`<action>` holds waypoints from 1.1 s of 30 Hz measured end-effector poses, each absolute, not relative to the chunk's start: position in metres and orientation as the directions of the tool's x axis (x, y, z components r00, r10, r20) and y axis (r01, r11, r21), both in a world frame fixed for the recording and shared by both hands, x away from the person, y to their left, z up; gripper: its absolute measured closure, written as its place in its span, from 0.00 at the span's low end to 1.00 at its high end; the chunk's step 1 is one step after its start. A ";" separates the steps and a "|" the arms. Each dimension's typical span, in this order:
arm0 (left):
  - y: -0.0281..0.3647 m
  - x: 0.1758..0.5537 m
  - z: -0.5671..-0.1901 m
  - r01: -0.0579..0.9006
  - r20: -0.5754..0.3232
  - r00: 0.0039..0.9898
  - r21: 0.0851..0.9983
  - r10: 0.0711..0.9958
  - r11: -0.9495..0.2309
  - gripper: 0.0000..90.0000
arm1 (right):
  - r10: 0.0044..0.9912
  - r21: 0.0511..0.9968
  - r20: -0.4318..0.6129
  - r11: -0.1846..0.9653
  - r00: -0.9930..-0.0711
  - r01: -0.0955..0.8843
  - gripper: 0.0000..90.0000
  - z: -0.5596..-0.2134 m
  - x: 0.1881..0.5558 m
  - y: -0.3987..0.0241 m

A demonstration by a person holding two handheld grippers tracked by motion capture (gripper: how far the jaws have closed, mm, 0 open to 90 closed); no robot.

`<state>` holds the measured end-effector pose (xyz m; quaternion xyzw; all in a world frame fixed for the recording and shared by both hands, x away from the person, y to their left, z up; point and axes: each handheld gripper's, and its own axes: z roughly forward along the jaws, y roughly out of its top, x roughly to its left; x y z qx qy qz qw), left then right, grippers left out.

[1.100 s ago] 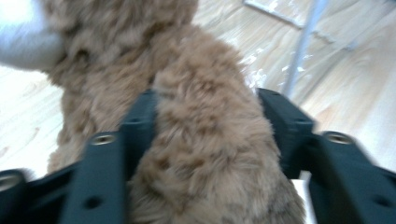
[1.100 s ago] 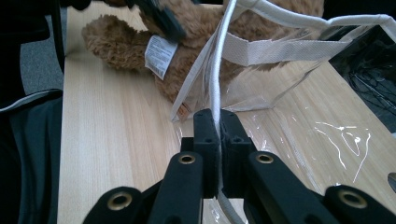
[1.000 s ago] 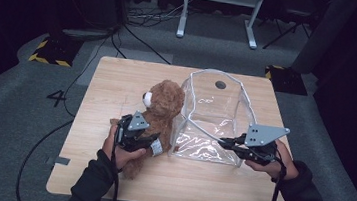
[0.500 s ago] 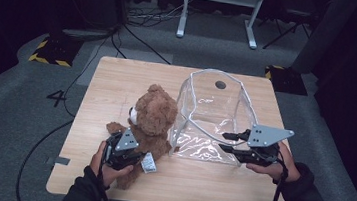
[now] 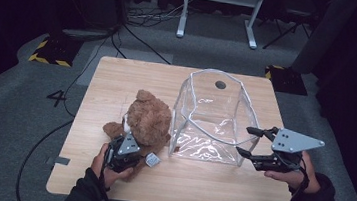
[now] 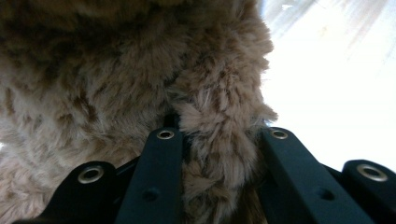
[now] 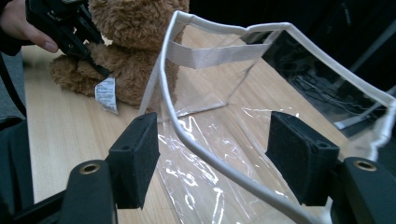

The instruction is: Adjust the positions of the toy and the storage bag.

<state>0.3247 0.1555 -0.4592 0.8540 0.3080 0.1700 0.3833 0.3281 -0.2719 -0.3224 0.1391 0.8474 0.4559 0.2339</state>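
Observation:
A brown teddy bear sits upright on the wooden table, just left of a clear plastic bag with white trim. My left gripper is behind the bear's lower back. Its jaws have just been closing and now press into the fur, shut on it. My right gripper is at the bag's near right rim. Its jaws have just been opening, and the white rim runs between the pads without touching them.
A white label from the bear lies on the table by my left hand. The bag stands open toward the top. The floor around the table holds cables, a desk frame at the back, and yellow-black marked blocks.
The left gripper drew back toward the near edge and lowered, and the bear now sits upright. The right gripper let go of the bag's rim and its jaws spread wide.

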 end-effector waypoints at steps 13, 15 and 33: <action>0.161 0.336 -0.461 0.393 0.014 0.766 0.781 0.642 -0.486 0.84 | 0.605 0.877 -0.238 0.471 -0.760 0.100 0.37 -0.327 0.320 -0.334; 0.161 0.336 -0.461 0.393 0.013 0.767 0.782 0.642 -0.485 0.84 | 0.623 0.880 -0.218 0.459 -0.751 0.125 0.37 -0.334 0.321 -0.343; 0.159 0.328 -0.459 0.363 0.035 0.768 0.799 0.639 -0.480 0.85 | 0.730 0.827 -0.090 0.433 -0.678 0.357 0.38 -0.436 0.363 -0.367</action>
